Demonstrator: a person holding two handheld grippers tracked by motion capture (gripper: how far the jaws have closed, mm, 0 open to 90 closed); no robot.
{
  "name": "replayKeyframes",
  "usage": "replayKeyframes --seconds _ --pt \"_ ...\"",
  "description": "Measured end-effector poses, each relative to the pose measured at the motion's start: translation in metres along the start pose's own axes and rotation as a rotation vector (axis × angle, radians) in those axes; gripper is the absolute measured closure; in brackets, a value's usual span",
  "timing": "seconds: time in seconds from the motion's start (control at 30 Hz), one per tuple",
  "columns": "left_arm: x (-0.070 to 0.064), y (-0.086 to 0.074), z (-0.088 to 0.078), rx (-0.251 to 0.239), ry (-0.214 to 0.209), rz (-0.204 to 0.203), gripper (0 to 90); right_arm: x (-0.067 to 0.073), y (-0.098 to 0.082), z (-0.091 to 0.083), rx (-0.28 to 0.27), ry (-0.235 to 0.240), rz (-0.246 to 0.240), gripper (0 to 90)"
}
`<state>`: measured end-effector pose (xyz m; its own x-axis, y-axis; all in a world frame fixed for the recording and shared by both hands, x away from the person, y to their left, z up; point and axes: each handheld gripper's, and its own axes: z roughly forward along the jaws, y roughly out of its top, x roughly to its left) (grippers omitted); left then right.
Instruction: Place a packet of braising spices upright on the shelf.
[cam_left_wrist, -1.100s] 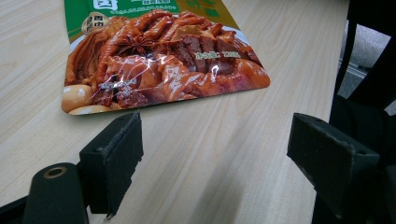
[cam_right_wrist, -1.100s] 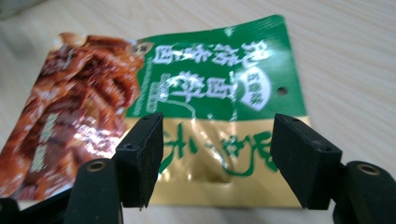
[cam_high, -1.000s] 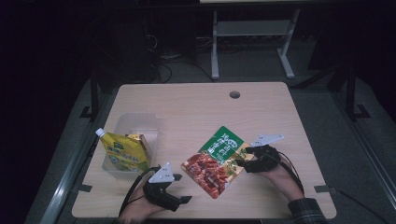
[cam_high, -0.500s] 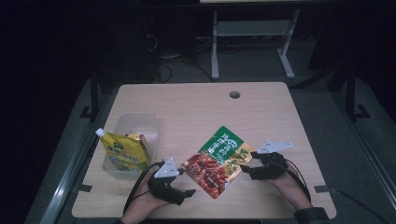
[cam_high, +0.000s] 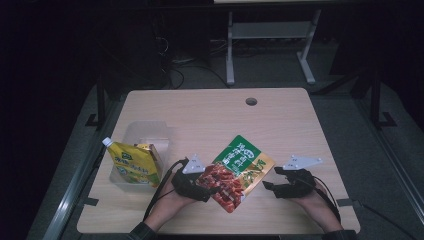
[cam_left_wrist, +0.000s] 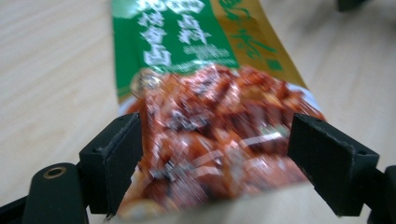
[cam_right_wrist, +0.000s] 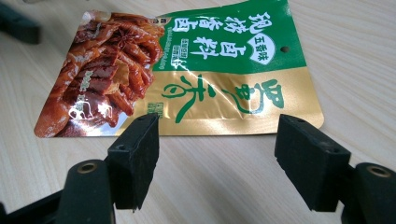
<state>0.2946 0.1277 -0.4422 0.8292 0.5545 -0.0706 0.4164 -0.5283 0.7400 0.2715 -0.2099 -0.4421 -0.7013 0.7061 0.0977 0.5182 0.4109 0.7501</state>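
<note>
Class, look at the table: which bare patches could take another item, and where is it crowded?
Free: the far half of the table, from the hole back towards the tub, and the far right corner. Crowded: the near edge, where the yellow pouch, the left tongs, the green packet and the right tongs sit close together.

Table (cam_high: 280, 120) layout, seen from the person's side: snack pouch (cam_high: 236, 171) lies flat on the near middle, turned diagonally, one corner toward the near edge. Left gripper (cam_high: 212, 192) sits at the pouch's near-left end, with that end between its spread jaws. Right gripper (cam_high: 270, 181) rests just right of the pouch, jaws apart on bare table, pouch edge just ahead of them. Tray (cam_high: 145, 134) sits at the near-left of the table; spouted pouch (cam_high: 134, 164) lies in it, spout toward the left edge. Cable hole (cam_high: 251, 101) is near the far edge, right of centre. Desk frame (cam_high: 270, 45) stands on the floor behind the table.
</note>
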Motion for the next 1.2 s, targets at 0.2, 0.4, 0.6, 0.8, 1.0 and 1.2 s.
replayKeyframes --seconds 0.2,0.4,0.6,0.8,1.0,1.2 --pt "0.017 0.011 0.032 0.041 0.009 -0.025 16.7 0.0 0.0 0.0 0.003 0.004 -0.008 30.4" --pt "0.024 0.012 0.05 0.072 0.016 -0.033 15.2 0.0 0.0 0.0 0.001 0.006 -0.012 30.4" --pt "0.031 0.012 0.053 0.068 -0.002 -0.035 17.3 -0.002 0.0 -0.001 -0.009 0.002 -0.007 30.4" --pt "0.023 0.014 0.051 0.075 0.011 0.033 52.0 -0.001 0.0 -0.002 -0.011 -0.006 -0.007 30.4" --pt "0.014 0.017 0.052 0.092 0.044 0.067 82.6 -0.002 0.001 -0.005 -0.021 -0.018 0.014 30.4" --pt "0.019 0.014 0.046 0.045 0.021 0.034 89.0 -0.008 -0.002 -0.005 -0.016 -0.001 0.055 29.7"
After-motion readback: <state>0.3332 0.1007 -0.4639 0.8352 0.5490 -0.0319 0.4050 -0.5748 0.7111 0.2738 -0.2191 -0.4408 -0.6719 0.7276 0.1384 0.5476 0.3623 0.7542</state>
